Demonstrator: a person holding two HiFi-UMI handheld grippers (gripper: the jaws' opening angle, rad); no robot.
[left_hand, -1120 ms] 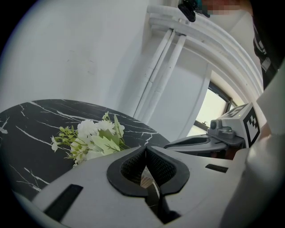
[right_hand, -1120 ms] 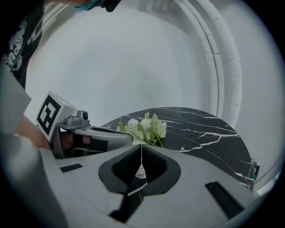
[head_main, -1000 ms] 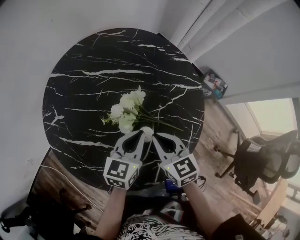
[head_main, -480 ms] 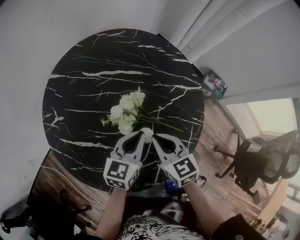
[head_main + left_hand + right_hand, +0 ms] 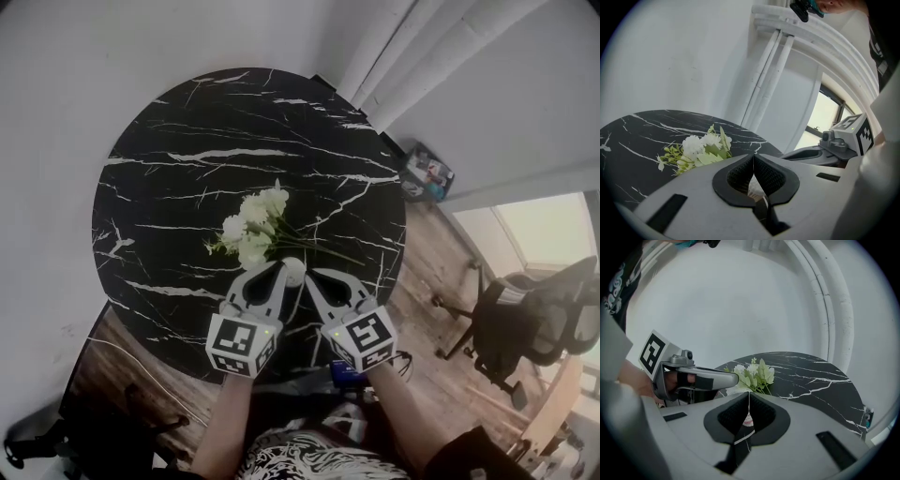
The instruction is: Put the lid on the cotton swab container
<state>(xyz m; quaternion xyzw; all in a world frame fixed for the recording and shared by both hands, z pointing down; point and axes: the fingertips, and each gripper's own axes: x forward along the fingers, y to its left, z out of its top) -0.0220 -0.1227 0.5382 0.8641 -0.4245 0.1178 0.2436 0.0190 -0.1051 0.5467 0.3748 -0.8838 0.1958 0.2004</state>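
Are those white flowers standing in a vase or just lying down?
Lying down. The flowers rest sideways on the black table, stems stretched along its top; no vase shows in any view.

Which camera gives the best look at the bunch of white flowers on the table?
The head view: the bunch of white flowers lies whole on the black table, blooms and stems both visible. The left gripper view shows only the blooms over the left hand-held gripper; the right gripper view shows them small, partly hidden.
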